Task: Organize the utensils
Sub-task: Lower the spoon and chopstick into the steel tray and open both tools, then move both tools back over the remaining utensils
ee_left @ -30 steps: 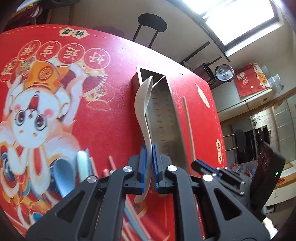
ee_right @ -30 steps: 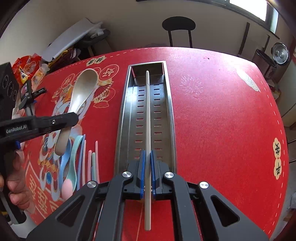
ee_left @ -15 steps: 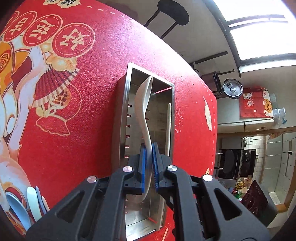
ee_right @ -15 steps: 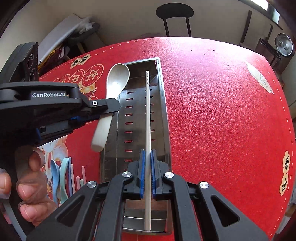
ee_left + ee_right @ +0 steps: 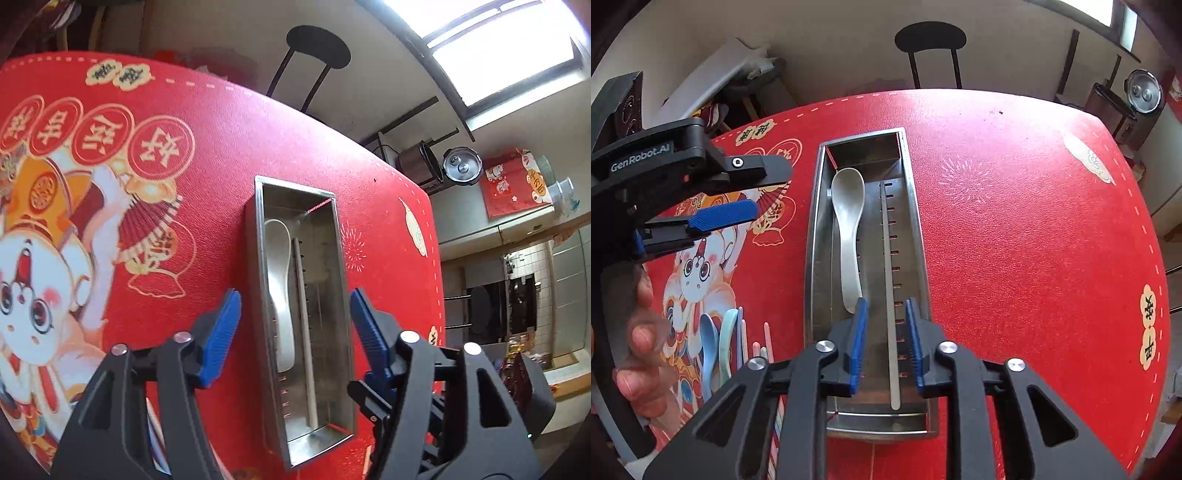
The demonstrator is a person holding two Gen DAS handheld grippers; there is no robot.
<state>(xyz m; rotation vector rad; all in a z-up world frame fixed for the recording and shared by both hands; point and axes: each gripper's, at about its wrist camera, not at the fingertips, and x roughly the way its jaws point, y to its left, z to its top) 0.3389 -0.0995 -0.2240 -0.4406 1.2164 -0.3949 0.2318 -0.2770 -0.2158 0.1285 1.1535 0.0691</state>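
Stainless steel slotted tray is now holding the white ceramic spoon and pale chopstick, side by side. Both the left gripper and right gripper have just been opening, releasing them. Pastel spoons are waiting on the red tabletop.

A white spoon lies in a silver tray. The red cloth bears a cartoon rabbit print.
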